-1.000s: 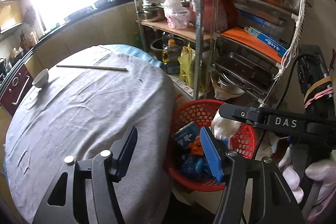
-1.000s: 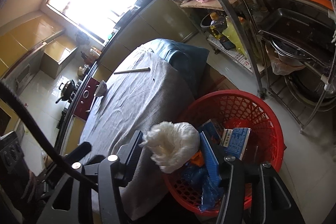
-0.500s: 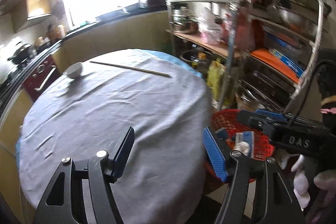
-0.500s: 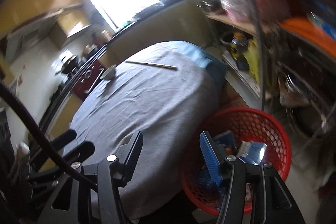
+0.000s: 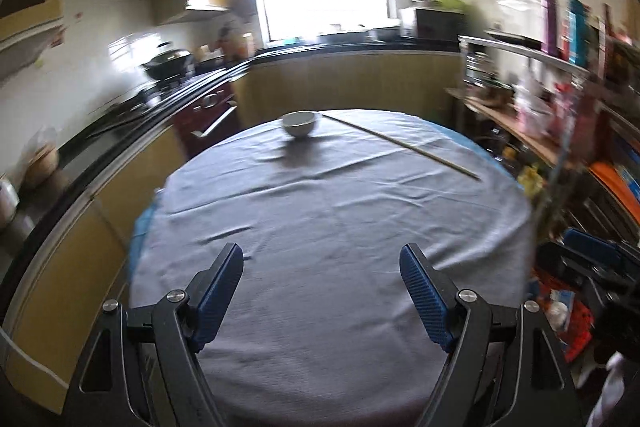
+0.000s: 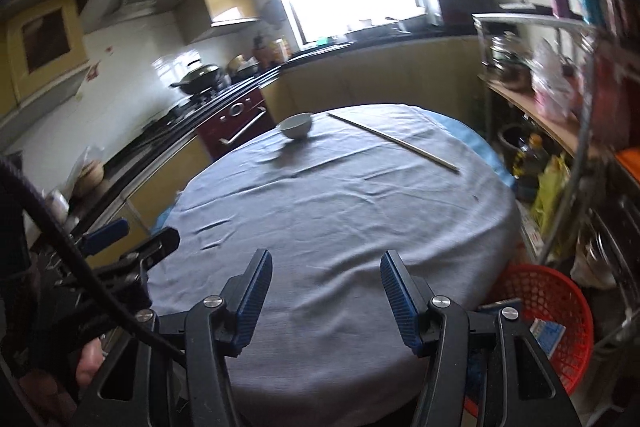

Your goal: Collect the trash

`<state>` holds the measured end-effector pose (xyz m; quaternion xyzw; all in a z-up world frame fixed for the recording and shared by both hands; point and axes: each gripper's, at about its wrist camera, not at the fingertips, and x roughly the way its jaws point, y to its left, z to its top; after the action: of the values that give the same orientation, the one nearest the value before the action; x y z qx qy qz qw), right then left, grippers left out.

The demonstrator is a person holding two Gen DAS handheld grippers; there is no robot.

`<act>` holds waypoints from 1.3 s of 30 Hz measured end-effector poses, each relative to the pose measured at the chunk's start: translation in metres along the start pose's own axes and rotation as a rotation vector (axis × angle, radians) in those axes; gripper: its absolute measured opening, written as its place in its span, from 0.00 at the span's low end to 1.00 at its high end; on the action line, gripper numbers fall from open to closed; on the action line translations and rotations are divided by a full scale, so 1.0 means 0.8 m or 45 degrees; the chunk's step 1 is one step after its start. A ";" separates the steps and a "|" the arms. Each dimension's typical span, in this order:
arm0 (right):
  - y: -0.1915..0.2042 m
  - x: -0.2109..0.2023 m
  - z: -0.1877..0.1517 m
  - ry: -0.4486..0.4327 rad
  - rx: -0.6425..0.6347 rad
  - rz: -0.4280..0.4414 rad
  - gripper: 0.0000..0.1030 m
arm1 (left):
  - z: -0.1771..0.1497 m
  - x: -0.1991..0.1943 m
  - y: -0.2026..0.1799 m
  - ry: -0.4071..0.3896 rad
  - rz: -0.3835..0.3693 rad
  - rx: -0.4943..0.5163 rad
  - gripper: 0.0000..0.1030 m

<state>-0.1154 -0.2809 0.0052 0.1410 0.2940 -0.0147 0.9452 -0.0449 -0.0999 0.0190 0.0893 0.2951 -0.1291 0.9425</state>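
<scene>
1. Left gripper point(image 5: 320, 291): jaws opening, nothing between them.
2. Far on round grey-clothed table point(image 6: 340, 227): small white ceramic bowl point(image 6: 296, 125), thin wooden chopstick point(image 6: 394, 143).
3. Right gripper point(image 6: 326, 291): parted, empty.
4. Near right, on floor: red plastic mesh basket point(image 6: 560, 311), trash inside. Likely step: seeking remaining trash; next, reaching across.

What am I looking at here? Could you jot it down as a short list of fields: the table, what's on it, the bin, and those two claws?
table: round, covered by a grey cloth over a blue one
on the table: small white bowl and a thin wooden stick, both at the far side, apart
bin: red plastic mesh basket on the floor at the table's right, holding blue packets
left claw: nothing between its jaws, which are opening
right claw: open, holding nothing
</scene>
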 end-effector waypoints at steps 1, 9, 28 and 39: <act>0.012 0.000 0.000 0.004 -0.019 0.011 0.59 | 0.000 -0.001 0.012 -0.002 0.029 -0.027 0.79; 0.081 0.009 -0.003 0.035 -0.154 0.043 0.59 | -0.005 -0.016 0.069 -0.042 0.143 -0.139 0.79; 0.139 0.015 -0.009 0.032 -0.186 0.086 0.59 | -0.020 -0.049 0.091 -0.076 0.141 -0.093 0.79; 0.134 0.013 -0.013 0.013 -0.201 0.052 0.59 | -0.026 -0.048 0.081 -0.059 0.122 -0.069 0.79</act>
<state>-0.1005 -0.1743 0.0185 0.0720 0.2961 0.0284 0.9520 -0.0673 -0.0257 0.0307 0.0746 0.2721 -0.0778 0.9562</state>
